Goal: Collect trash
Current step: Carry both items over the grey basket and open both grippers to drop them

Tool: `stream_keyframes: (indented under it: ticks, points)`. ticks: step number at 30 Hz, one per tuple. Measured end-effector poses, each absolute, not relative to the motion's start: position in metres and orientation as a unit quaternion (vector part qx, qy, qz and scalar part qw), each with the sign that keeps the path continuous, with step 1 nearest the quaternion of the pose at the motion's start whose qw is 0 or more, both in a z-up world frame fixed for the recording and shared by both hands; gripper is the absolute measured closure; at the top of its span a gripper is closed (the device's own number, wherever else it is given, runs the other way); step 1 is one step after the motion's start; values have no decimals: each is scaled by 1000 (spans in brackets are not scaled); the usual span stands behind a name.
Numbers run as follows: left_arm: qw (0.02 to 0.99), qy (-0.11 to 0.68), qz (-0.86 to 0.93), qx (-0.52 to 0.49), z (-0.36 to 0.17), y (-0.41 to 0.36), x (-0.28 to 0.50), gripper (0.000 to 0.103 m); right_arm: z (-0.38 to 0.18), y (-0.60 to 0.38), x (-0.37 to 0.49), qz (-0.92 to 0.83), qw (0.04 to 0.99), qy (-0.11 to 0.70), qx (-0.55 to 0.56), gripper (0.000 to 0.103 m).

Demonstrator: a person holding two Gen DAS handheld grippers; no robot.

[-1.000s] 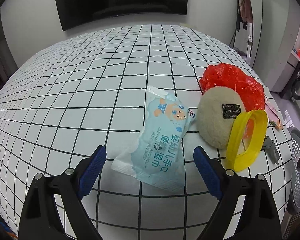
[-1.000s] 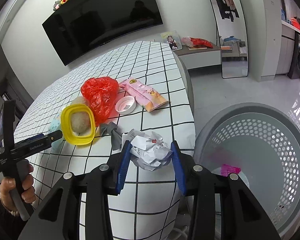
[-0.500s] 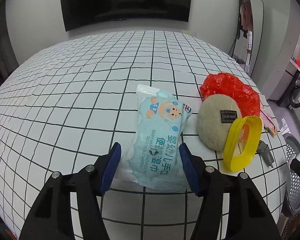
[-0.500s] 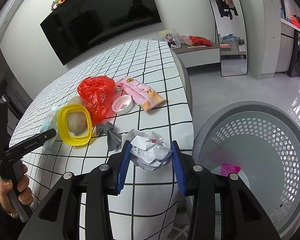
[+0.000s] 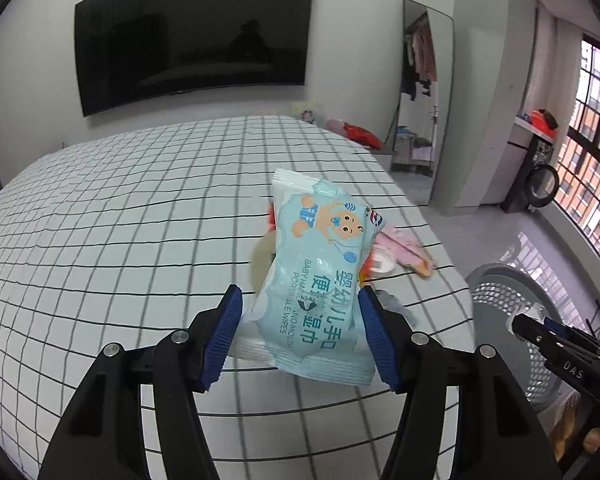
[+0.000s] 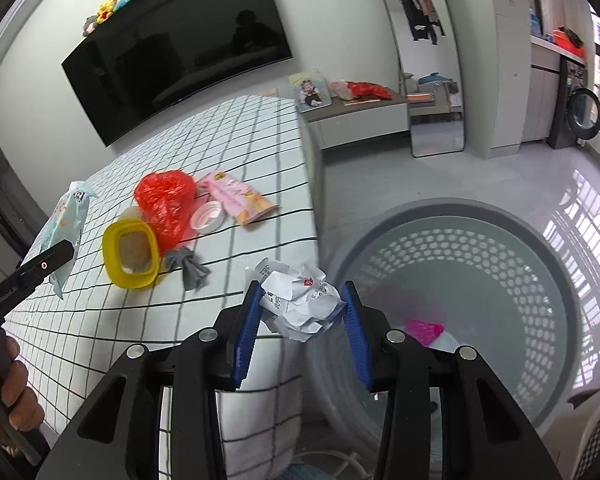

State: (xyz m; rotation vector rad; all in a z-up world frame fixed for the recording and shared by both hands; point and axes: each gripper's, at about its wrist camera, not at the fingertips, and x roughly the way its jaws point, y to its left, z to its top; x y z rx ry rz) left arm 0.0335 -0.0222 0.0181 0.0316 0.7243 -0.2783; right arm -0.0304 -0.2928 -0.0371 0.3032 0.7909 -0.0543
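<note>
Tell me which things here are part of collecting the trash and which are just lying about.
Part of the job:
left gripper shut on the wipes packet
right gripper shut on the crumpled paper
perforated bin

Lying about:
red plastic bag
yellow ring
pink wrapper
white cap
grey scrap

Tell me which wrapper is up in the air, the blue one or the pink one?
The blue baby-wipes pack: the left gripper holds it above the table, while the pink wrapper lies flat.

Basket (image 6: pixel 480 224) mouth unobstructed; pink scrap (image 6: pixel 422 326) lies inside. Table edge (image 6: pixel 312 208) close beside. Open floor (image 6: pixel 480 176) seen beyond.
</note>
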Motion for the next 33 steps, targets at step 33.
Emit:
stream_keyframes:
  ticks: [33]
  points:
    - [845,404,-318,145,-40,-238,-6,44,-70,-406,-103,-145,888,388,199,63]
